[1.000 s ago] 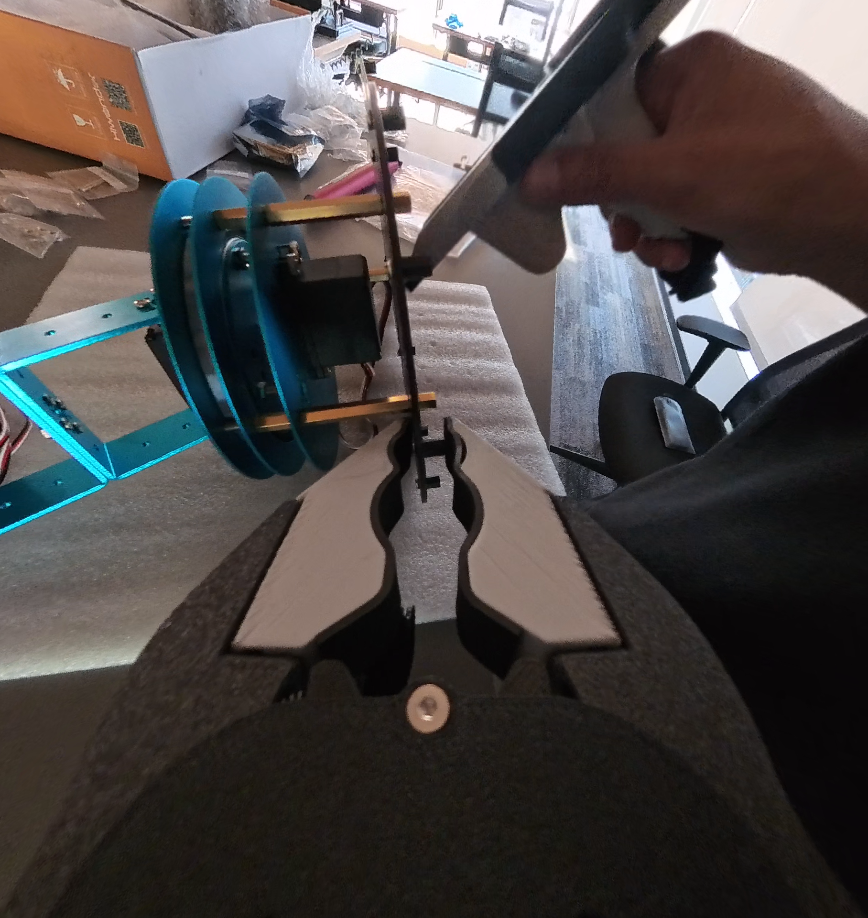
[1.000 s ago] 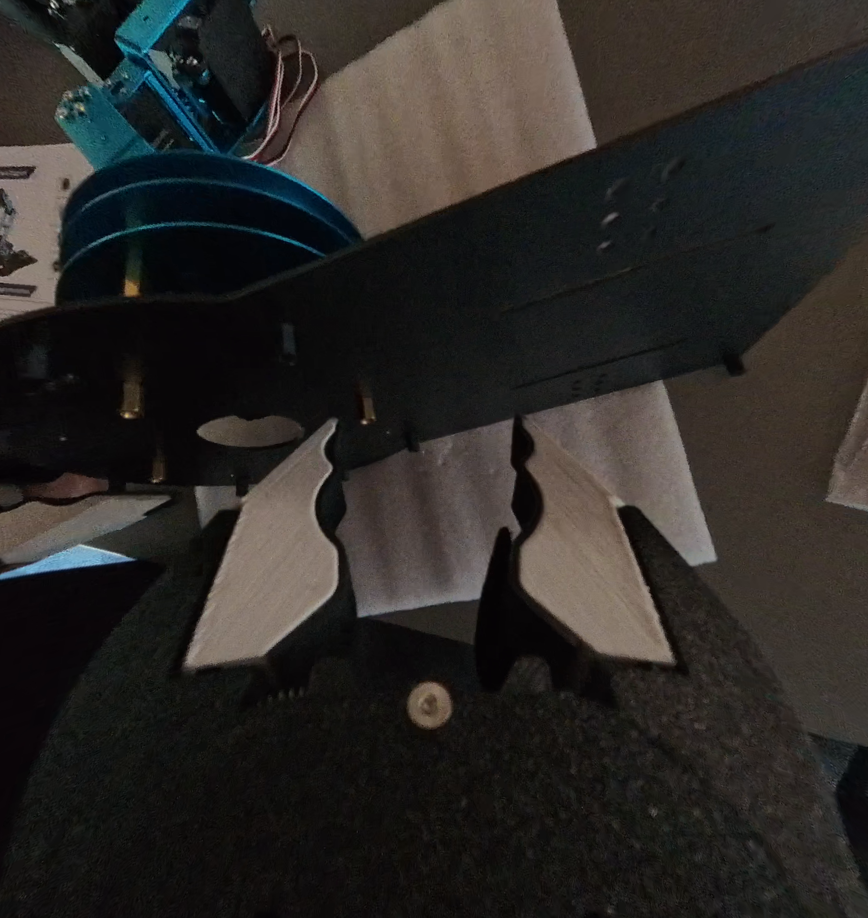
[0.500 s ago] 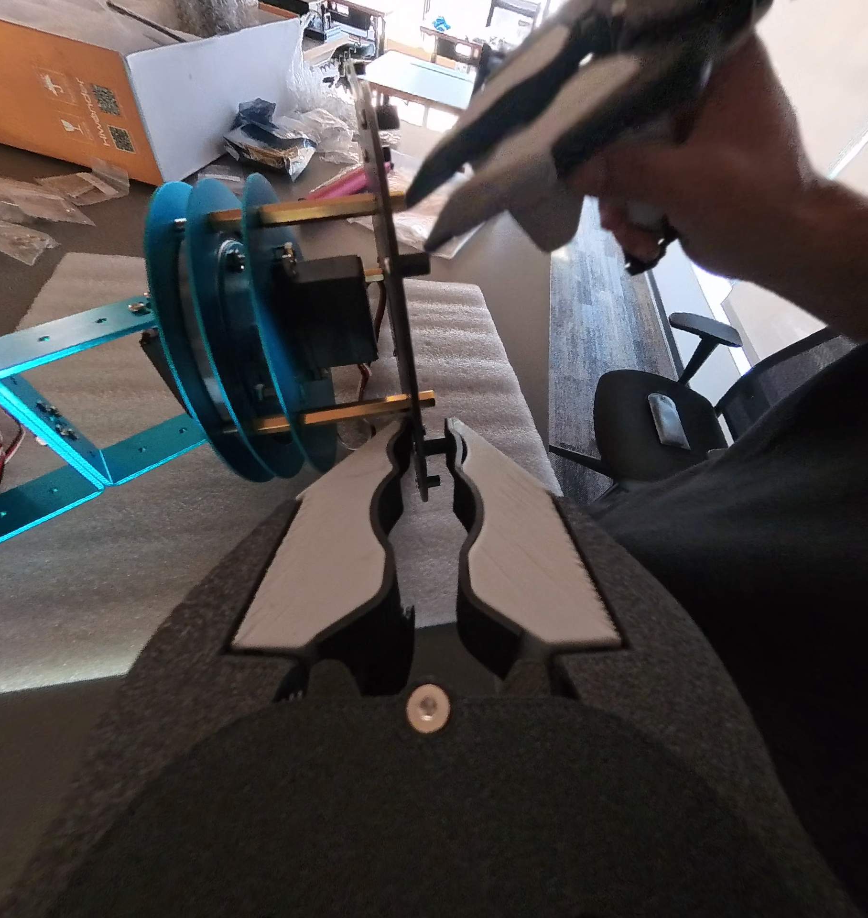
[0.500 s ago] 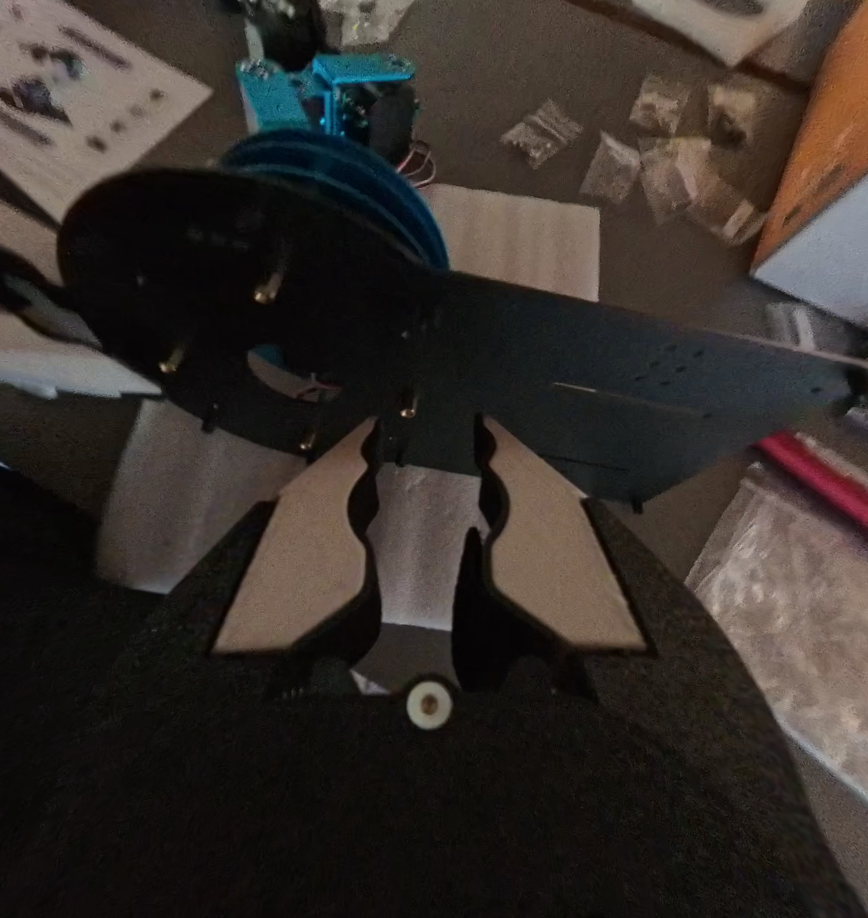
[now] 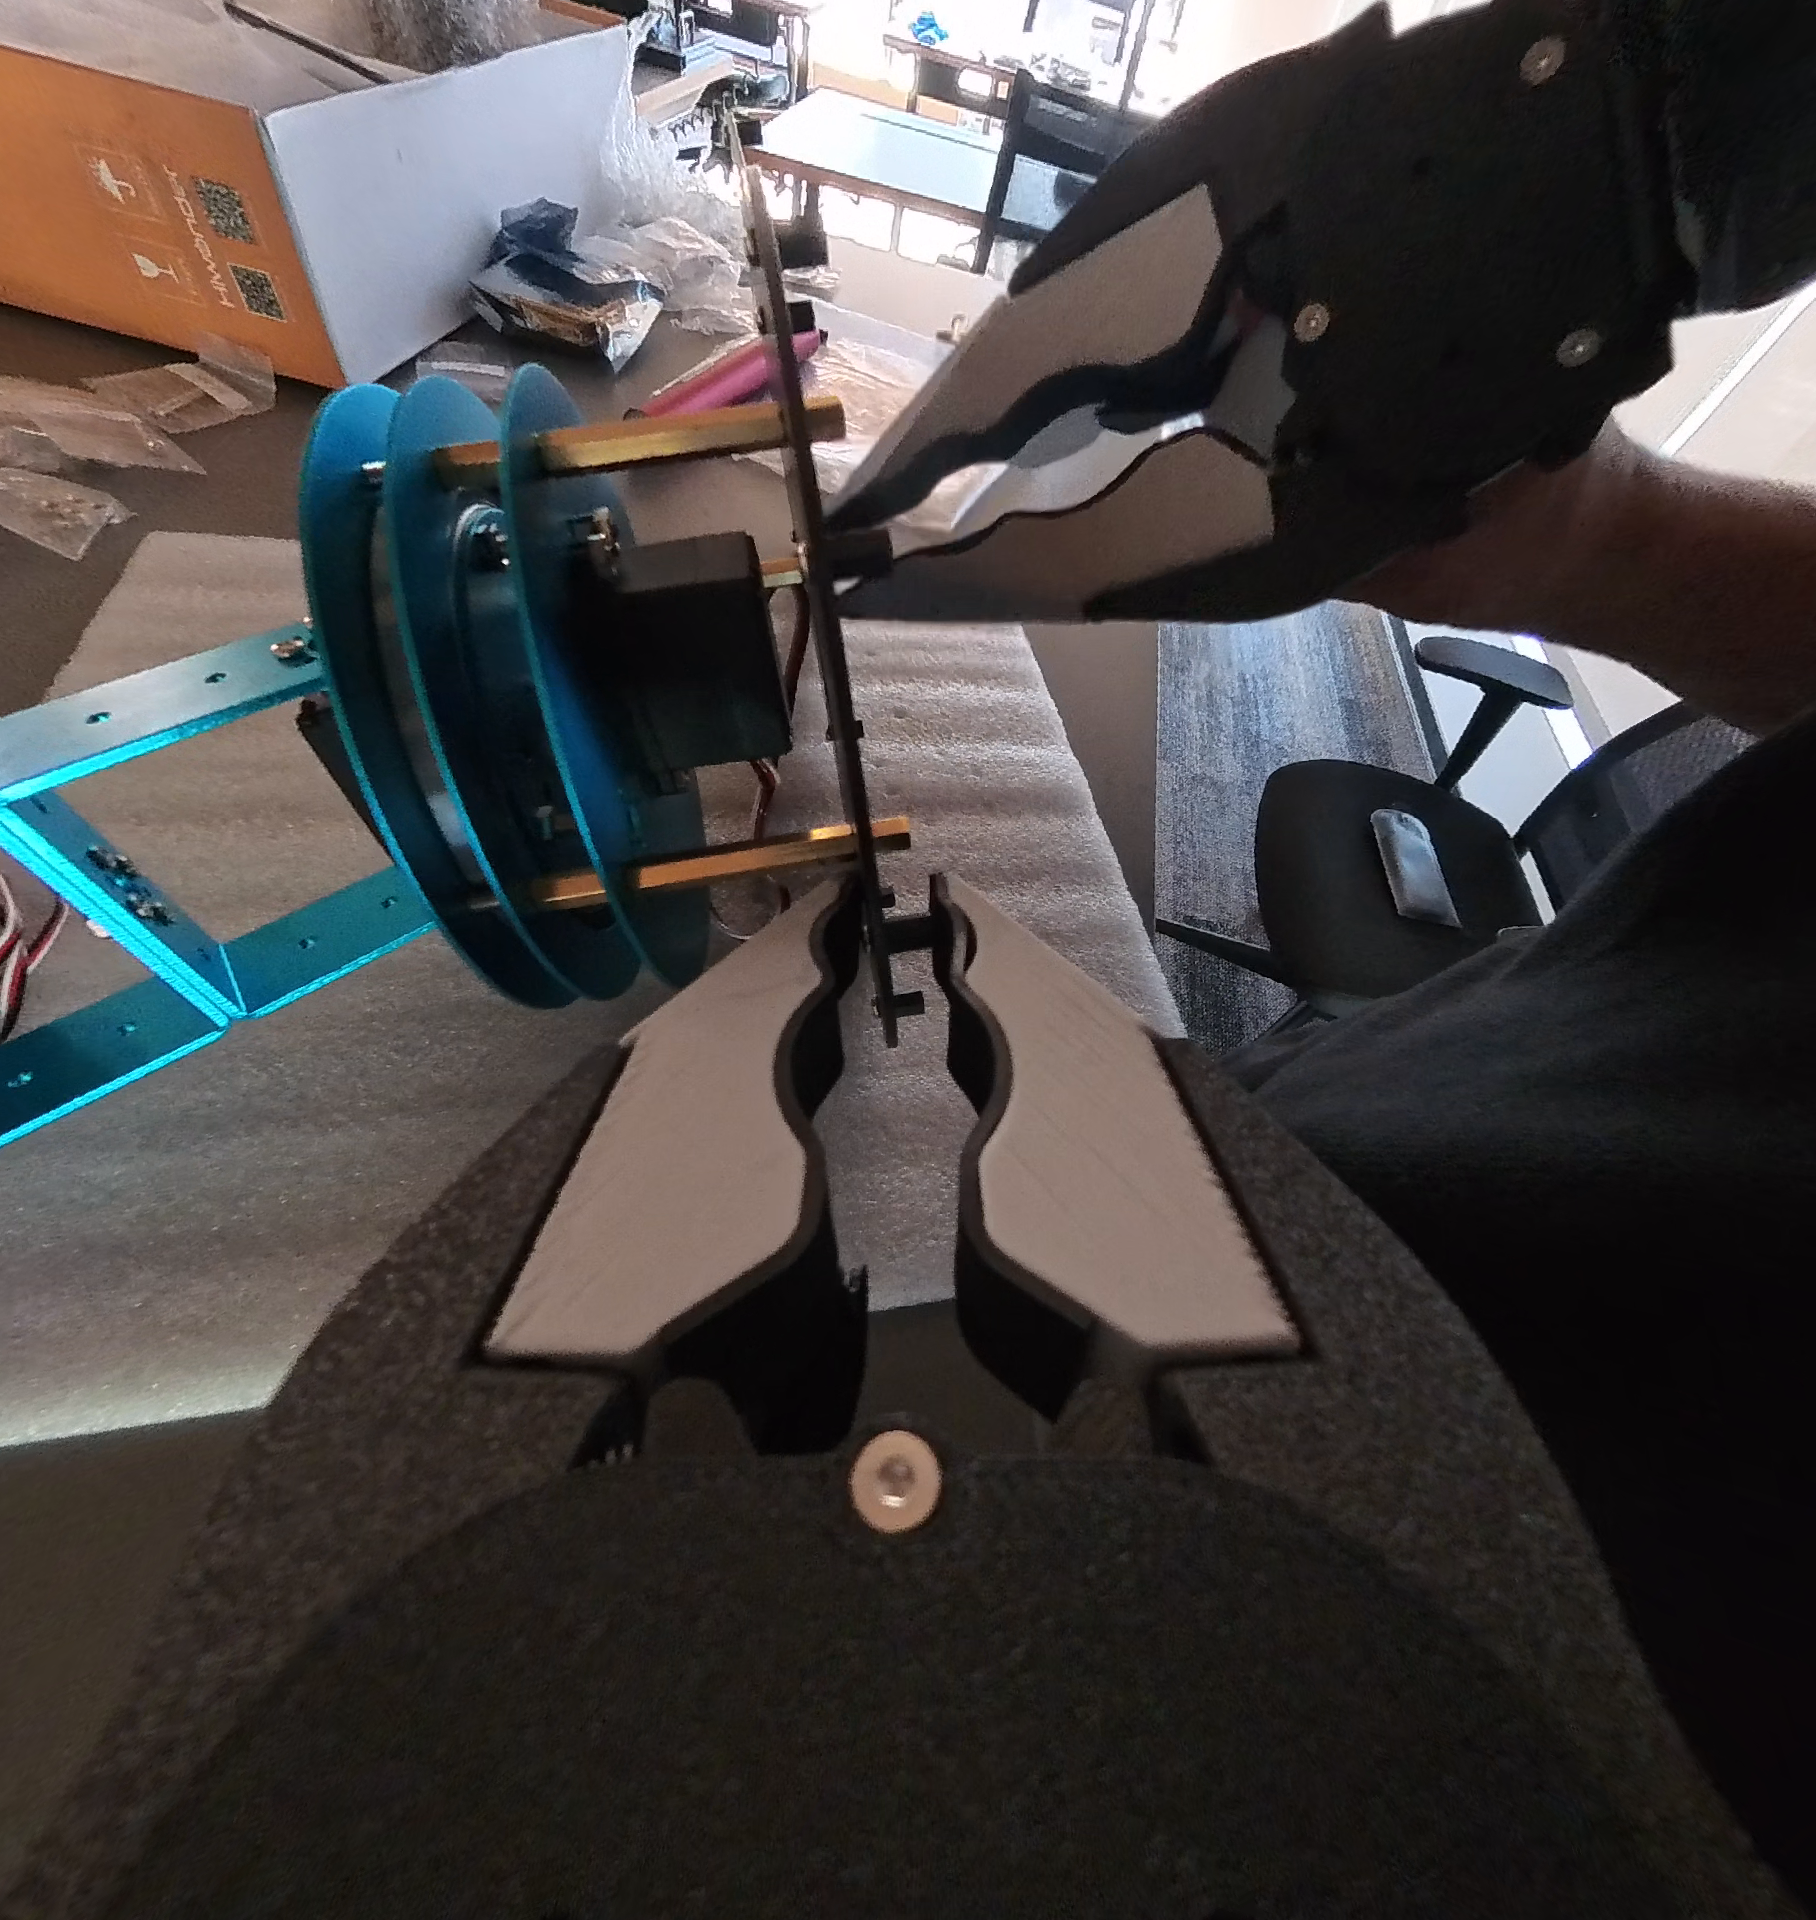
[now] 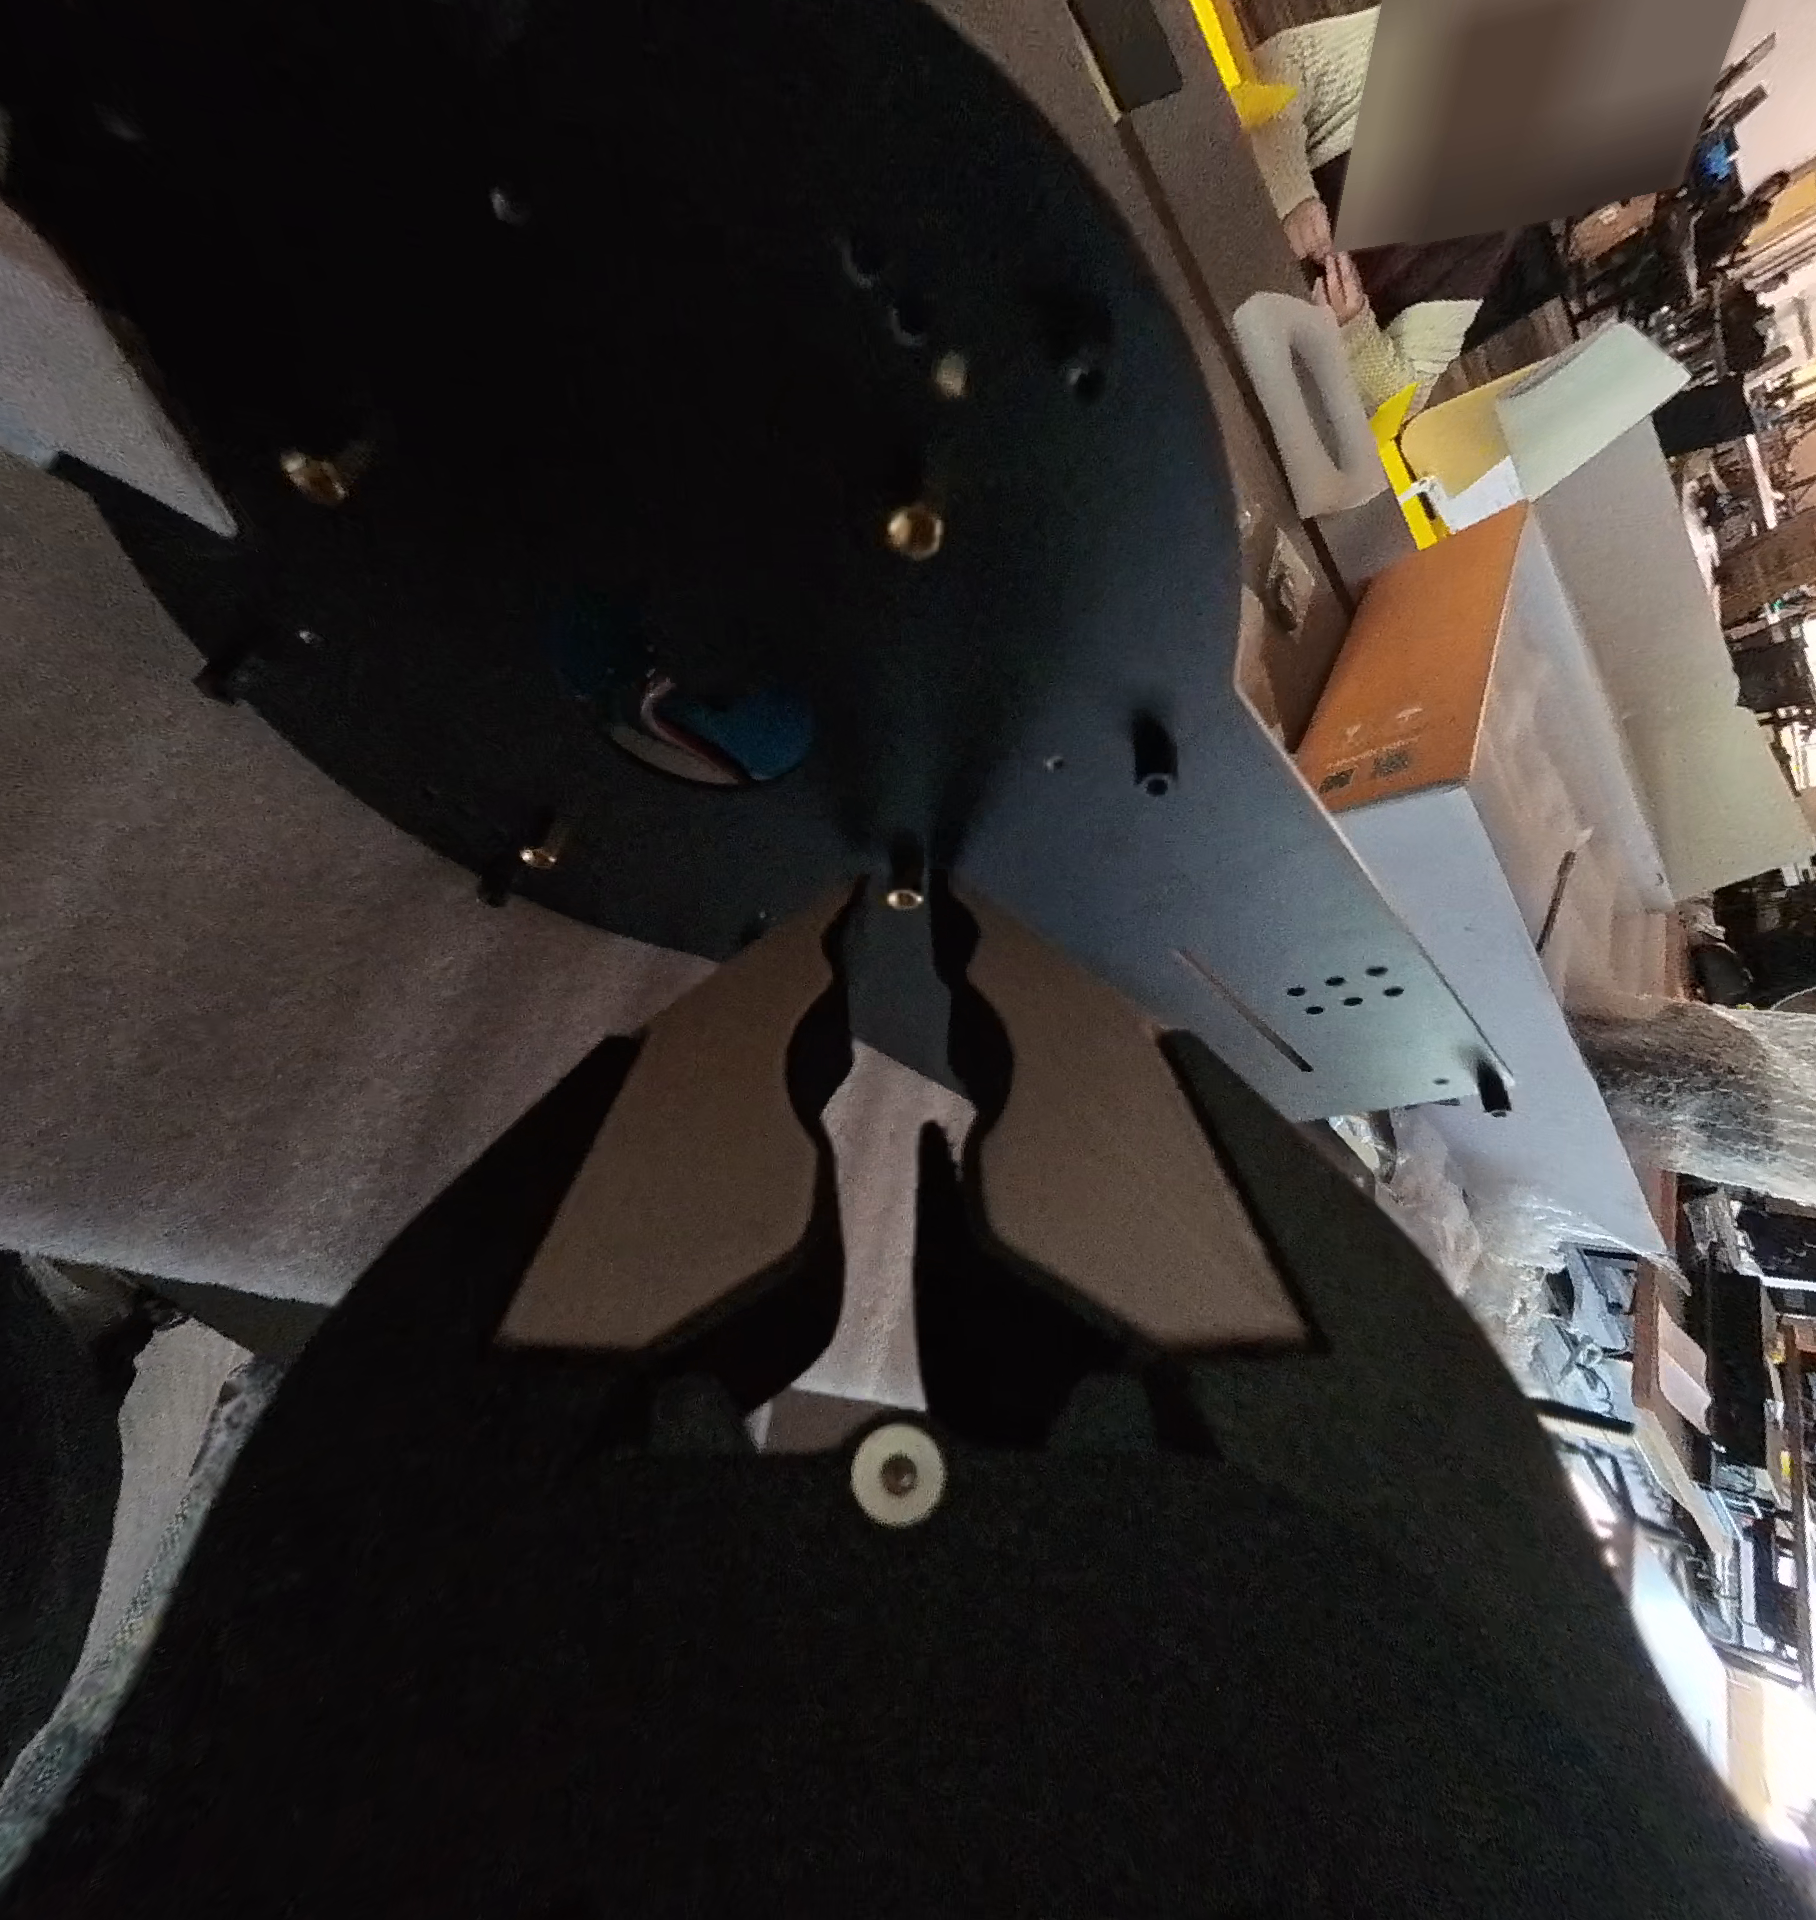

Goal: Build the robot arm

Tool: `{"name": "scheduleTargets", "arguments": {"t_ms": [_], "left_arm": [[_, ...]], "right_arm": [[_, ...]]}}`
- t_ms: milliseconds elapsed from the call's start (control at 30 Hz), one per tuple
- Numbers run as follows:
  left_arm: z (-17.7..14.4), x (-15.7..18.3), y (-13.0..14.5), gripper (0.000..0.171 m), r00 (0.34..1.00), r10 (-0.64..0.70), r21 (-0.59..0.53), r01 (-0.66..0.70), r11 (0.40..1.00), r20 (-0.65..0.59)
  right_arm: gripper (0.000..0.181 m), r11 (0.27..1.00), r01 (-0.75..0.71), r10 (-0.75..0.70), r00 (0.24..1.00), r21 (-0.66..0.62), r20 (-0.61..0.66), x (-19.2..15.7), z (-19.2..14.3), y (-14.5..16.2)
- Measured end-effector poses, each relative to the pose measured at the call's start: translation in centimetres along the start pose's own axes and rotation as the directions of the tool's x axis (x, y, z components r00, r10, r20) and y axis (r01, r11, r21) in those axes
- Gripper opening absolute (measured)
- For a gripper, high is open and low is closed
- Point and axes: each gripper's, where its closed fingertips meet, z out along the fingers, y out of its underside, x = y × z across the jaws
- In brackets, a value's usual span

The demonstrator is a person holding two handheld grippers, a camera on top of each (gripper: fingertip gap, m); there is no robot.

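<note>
A thin black plate (image 5: 831, 644) stands on edge, joined by brass standoffs (image 5: 675, 442) to a stack of three blue discs (image 5: 488, 707) with a black servo (image 5: 675, 665) and a blue bracket arm (image 5: 156, 831). My left gripper (image 5: 891, 914) is shut on the plate's lower edge. My right gripper (image 5: 850, 556) comes in from the upper right, its tips closed on a small black standoff (image 5: 864, 545) on the plate's face. In the right wrist view the gripper (image 6: 904, 899) pinches that standoff (image 6: 902, 878) against the plate (image 6: 675, 416).
A white foam sheet (image 5: 945, 748) lies under the assembly. An orange and white cardboard box (image 5: 156, 208), small plastic bags (image 5: 42, 509) and a pink rod (image 5: 727, 390) sit behind. An office chair (image 5: 1382, 883) stands beyond the table edge. Bubble wrap (image 6: 1735, 1091) lies at the right.
My right gripper swung from the plate's edge round to its face, narrowed its jaws and closed on the small black standoff. My left gripper kept hold of the plate without moving.
</note>
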Motion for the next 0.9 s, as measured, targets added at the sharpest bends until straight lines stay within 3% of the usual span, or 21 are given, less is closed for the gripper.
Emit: {"name": "scheduleTargets", "arguments": {"t_ms": [267, 333, 433, 500, 567, 633, 667, 700, 733, 800, 867, 900], "left_arm": [[0.0, 0.0, 0.0, 0.012, 1.0, 0.0, 0.001, 0.0, 1.0, -0.002], [0.0, 0.0, 0.0, 0.012, 1.0, -0.002, 0.002, 0.002, 1.0, -0.003], [0.0, -0.1, 0.0, 0.012, 1.0, 0.002, 0.002, -0.002, 1.0, -0.001], [0.0, -0.1, 0.0, 0.012, 1.0, 0.004, 0.003, -0.004, 1.0, -0.002], [0.0, 0.0, 0.0, 0.012, 1.0, 0.003, 0.005, -0.003, 1.0, -0.003], [0.0, 0.0, 0.0, 0.012, 1.0, 0.005, 0.007, -0.005, 1.0, 0.001], [0.0, 0.0, 0.0, 0.012, 1.0, 0.006, 0.007, -0.006, 1.0, 0.0], [0.0, 0.0, 0.0, 0.012, 1.0, 0.006, 0.007, -0.006, 1.0, 0.001], [0.0, 0.0, 0.0, 0.012, 1.0, 0.006, 0.008, -0.006, 1.0, 0.003], [0.0, 0.0, 0.0, 0.012, 1.0, 0.005, 0.007, -0.005, 1.0, 0.005], [0.0, 0.0, 0.0, 0.012, 1.0, 0.003, 0.009, -0.003, 1.0, 0.008], [0.0, 0.0, 0.0, 0.012, 1.0, 0.002, 0.01, -0.002, 1.0, 0.011]], "right_arm": [[0.006, 0.999, -0.024, 0.024, 1.0, -0.03, 0.004, 0.1, 0.2, -0.1], [0.005, 0.99, -0.132, 0.135, 0.989, -0.047, 0.054, 0.0, 0.2, -0.1], [0.005, 0.929, -0.365, 0.371, 0.913, -0.063, 0.172, -0.1, 0.2, -0.2], [0.005, 0.834, -0.545, 0.547, 0.796, -0.089, 0.26, -0.1, 0.2, -0.2], [0.005, 0.641, -0.749, 0.744, 0.552, -0.167, 0.376, -0.3, 0.1, -0.2], [0.005, 0.432, -0.865, 0.842, 0.285, -0.257, 0.458, -0.4, 0.1, -0.3], [0.005, 0.375, -0.883, 0.85, 0.208, -0.281, 0.483, -0.5, 0.0, -0.3], [0.005, 0.353, -0.891, 0.851, 0.18, -0.285, 0.493, -0.4, 0.1, -0.4], [0.006, 0.384, -0.888, 0.843, 0.226, -0.252, 0.488, -0.4, 0.1, -0.4], [0.006, 0.542, -0.825, 0.79, 0.437, -0.157, 0.43, -0.3, 0.1, -0.3], [0.023, 0.727, -0.676, 0.675, 0.671, -0.122, 0.307, -0.4, 0.1, 0.2], [0.022, 0.802, -0.584, 0.597, 0.773, -0.125, 0.215, -0.1, 0.2, 0.7]]}}
